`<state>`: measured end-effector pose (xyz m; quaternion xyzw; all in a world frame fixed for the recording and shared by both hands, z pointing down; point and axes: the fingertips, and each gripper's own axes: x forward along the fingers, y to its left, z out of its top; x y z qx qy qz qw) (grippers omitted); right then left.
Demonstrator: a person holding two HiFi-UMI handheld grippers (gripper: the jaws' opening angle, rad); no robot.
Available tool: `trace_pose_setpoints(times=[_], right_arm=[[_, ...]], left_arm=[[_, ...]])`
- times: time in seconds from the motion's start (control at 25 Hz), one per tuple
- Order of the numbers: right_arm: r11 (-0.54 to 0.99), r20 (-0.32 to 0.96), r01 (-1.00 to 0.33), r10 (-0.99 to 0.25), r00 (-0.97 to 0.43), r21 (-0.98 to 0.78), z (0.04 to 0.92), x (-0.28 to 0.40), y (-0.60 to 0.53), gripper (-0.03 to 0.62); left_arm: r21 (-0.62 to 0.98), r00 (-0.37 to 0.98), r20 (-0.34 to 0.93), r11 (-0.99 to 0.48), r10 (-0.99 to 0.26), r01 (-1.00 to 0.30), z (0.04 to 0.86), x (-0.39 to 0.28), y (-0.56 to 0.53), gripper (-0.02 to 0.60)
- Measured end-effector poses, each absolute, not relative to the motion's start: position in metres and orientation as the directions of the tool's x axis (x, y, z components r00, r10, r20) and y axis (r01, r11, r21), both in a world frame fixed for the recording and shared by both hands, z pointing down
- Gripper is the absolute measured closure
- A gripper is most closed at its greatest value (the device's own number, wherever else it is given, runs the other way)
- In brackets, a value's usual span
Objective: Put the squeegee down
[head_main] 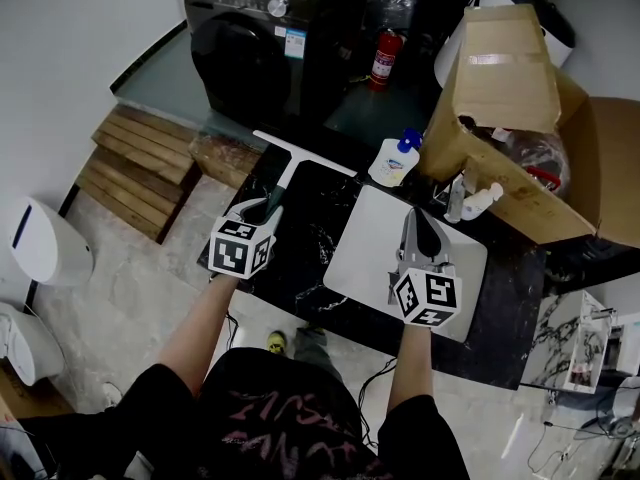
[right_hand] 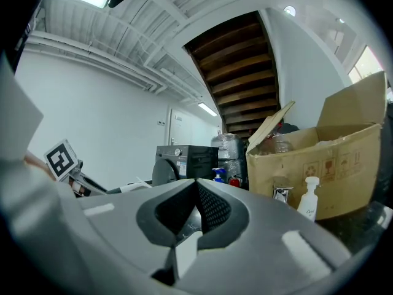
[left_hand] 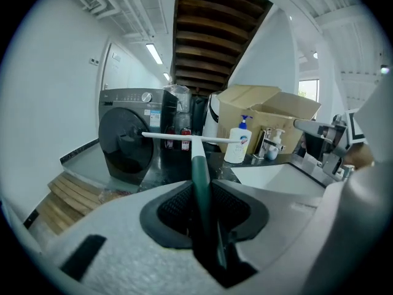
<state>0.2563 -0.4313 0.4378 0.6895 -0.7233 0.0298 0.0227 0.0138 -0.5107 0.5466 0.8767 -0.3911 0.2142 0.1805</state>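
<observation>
The squeegee [head_main: 297, 165] has a long white blade and a dark green handle [left_hand: 199, 171]. My left gripper [head_main: 268, 208] is shut on that handle, both pads pressing its sides [left_hand: 200, 192]. The blade [left_hand: 184, 137] lies crosswise, low over the back left part of the black marbled counter [head_main: 320, 218]; I cannot tell whether it touches. My right gripper [head_main: 418, 220] hovers over the white sink basin [head_main: 365, 243], pointing level. Its jaws [right_hand: 196, 192] are shut with nothing between them.
A white pump soap bottle [head_main: 397, 158] stands behind the basin, with a faucet [head_main: 457, 198] and a small white bottle [head_main: 483, 200] to its right. An open cardboard box [head_main: 510, 78] fills the back right. A black washing machine [head_main: 270, 38] and a fire extinguisher [head_main: 385, 58] stand beyond the counter.
</observation>
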Motion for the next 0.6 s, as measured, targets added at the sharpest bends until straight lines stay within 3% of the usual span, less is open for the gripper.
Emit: trace_pose_setpoints(times=[0.6], right_arm=[[0.057,0.089,-0.998,-0.994,-0.058,-0.013,0.446,0.259,-0.437,0.586]], left_arm=[[0.165,0.570,0.612,-0.616,-0.549,-0.770,0.601,0.023,-0.510,0.482]])
